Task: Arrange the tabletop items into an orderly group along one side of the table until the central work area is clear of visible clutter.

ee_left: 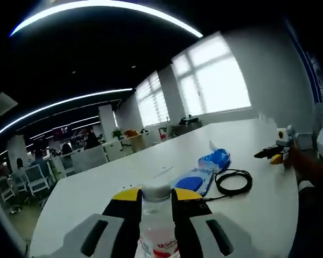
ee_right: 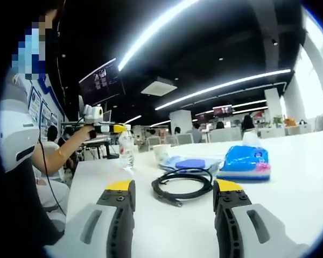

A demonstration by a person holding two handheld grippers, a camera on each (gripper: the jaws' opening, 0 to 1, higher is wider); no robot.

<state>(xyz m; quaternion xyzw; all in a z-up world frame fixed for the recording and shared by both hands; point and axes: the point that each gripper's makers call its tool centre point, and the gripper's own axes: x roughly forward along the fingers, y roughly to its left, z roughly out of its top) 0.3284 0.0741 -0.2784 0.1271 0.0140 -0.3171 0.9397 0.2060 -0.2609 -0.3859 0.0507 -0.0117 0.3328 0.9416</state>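
My left gripper (ee_left: 156, 194) is shut on the neck of a clear plastic bottle (ee_left: 157, 228) with a white cap. In the right gripper view that bottle (ee_right: 126, 151) stands upright at the table's far left edge, with the left gripper (ee_right: 114, 129) clamped at its top. My right gripper (ee_right: 175, 198) is open, low over the white table (ee_right: 290, 199), with a coiled black cable (ee_right: 183, 184) just ahead of its jaws. Beyond the cable lie a blue tissue pack (ee_right: 244, 161) and a flat blue-and-white packet (ee_right: 189, 163). From the left I see the cable (ee_left: 234, 181), tissue pack (ee_left: 216, 159), packet (ee_left: 194, 180) and right gripper (ee_left: 272, 154).
A paper cup (ee_right: 161, 152) stands behind the flat packet. The person holding the grippers stands at the table's end (ee_right: 21, 161). Office desks and chairs (ee_left: 32, 177) lie beyond the table's left edge, and windows (ee_left: 215, 80) are at the far wall.
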